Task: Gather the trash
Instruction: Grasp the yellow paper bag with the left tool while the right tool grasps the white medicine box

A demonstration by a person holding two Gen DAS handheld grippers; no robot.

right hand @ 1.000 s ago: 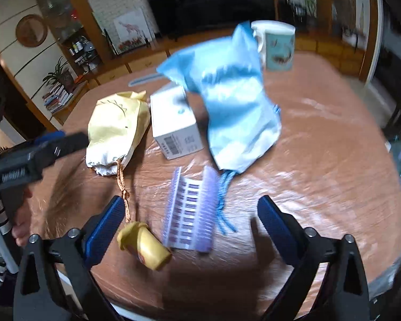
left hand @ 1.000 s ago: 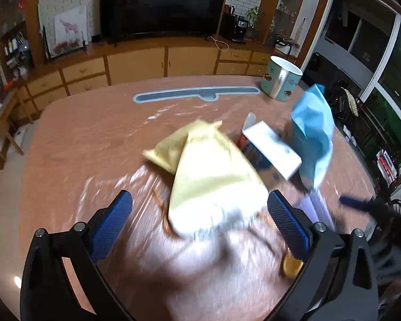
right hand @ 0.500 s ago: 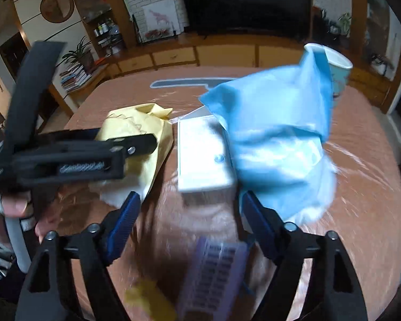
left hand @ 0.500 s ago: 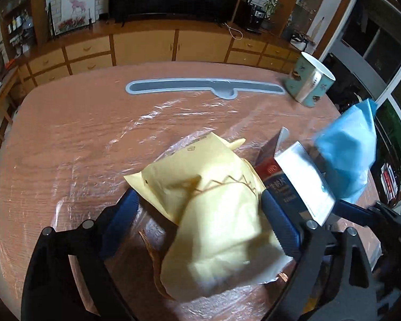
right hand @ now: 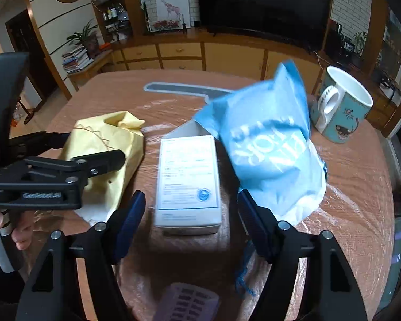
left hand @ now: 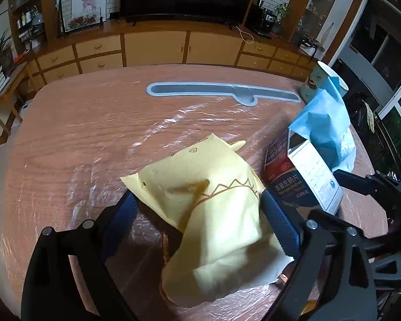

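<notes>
A crumpled yellow paper bag point(left hand: 216, 214) lies on the table between the open fingers of my left gripper point(left hand: 200, 222); it also shows in the right wrist view point(right hand: 107, 144). A white and dark-blue carton point(right hand: 188, 182) lies between the open fingers of my right gripper point(right hand: 191, 219); it also shows in the left wrist view point(left hand: 304, 179). A blue plastic bag point(right hand: 270, 149) lies just right of the carton. A purple ribbed strip point(right hand: 189, 305) lies under my right gripper.
A patterned mug point(right hand: 342, 107) stands at the table's far right. A long grey-blue tray point(left hand: 222, 95) lies across the far side. The wooden table point(left hand: 80, 133) is covered with clear film. Cabinets and a TV stand behind.
Both grippers have moved forward and lower. The yellow bag now sits between my left fingers and the carton between my right fingers. The yellow roll has left the right view.
</notes>
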